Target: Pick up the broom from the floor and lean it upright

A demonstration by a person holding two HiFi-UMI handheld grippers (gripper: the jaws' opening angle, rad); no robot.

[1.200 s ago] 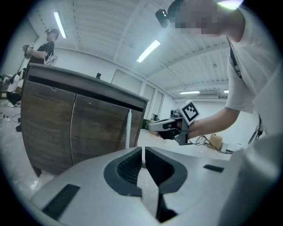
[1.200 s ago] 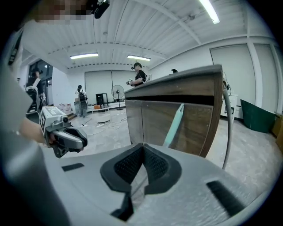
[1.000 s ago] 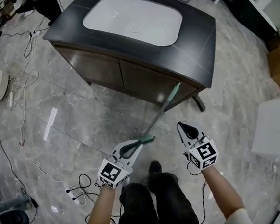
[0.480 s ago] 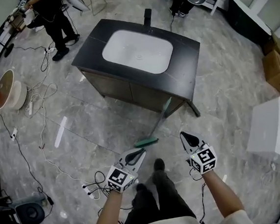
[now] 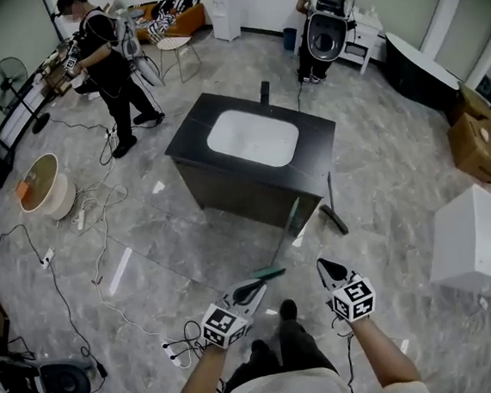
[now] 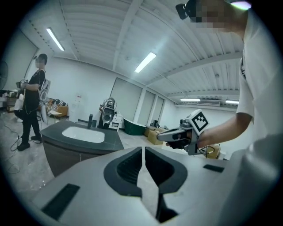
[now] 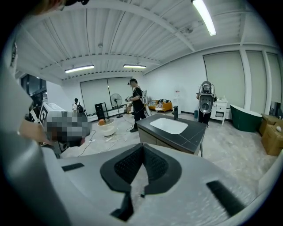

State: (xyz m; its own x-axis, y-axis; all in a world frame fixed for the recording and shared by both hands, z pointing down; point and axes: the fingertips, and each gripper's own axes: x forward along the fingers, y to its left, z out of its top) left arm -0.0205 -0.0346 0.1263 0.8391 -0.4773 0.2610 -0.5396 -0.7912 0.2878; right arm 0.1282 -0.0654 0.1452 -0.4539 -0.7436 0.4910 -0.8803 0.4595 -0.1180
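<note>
**Head view.** The white basin [image 5: 253, 138] is recessed in the dark top of the vanity cabinet [image 5: 227, 189]; its bowl shows plain white. Cardboard boxes [image 5: 479, 138] stand at the right, contents not visible. The broom [image 5: 293, 219] runs from the cabinet's front corner down to its green grip [image 5: 268, 274], just ahead of the left gripper [image 5: 259, 287]. Whether it leans or lies flat cannot be determined. Both forearms reach forward. The right gripper [image 5: 323, 266] is apart from the broom.

**Left gripper view.** Jaws together, nothing between them. The gripper points past the cabinet.

**Right gripper view.** Jaws together, nothing clamped. The gripper is aimed toward the basin.
</note>
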